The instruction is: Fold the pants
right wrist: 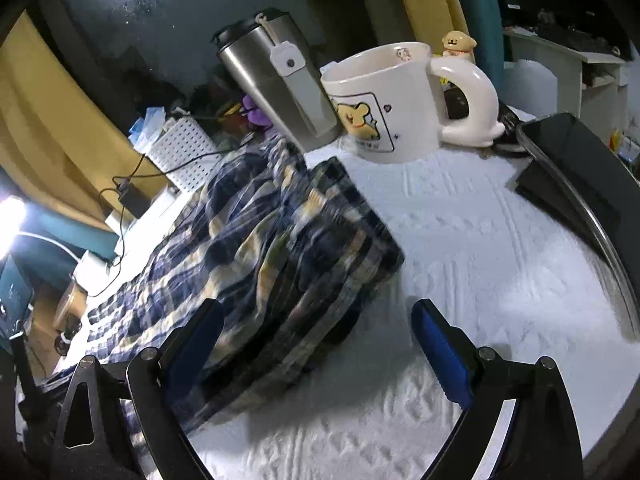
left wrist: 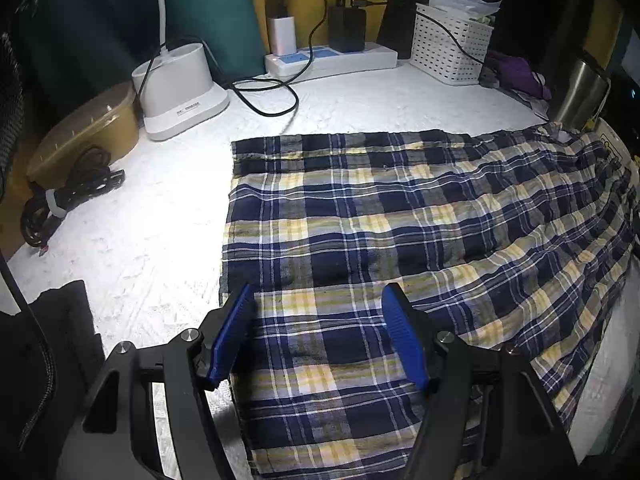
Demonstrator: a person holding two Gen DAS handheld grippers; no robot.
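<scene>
Blue, white and yellow plaid pants [left wrist: 400, 232] lie spread on the white textured table cover [left wrist: 152, 216]. My left gripper [left wrist: 320, 300] is open, hovering just above the pants' near left part, blue pads [left wrist: 236, 332] apart with nothing between them. In the right wrist view the pants [right wrist: 272, 248] lie bunched and creased, their right end near the mug. My right gripper [right wrist: 316, 320] is open and empty, just above the pants' near right edge, its left finger over cloth, its right finger over the bare cover [right wrist: 480, 264].
White lamp base [left wrist: 180, 88], power strip with chargers [left wrist: 332, 58], white basket [left wrist: 452, 44], tan lidded bowl [left wrist: 88, 128], coiled black cable [left wrist: 68, 196]. Steel tumbler [right wrist: 280, 80], white cartoon mug [right wrist: 400, 96] and black device [right wrist: 572, 168] stand close to the pants' right end.
</scene>
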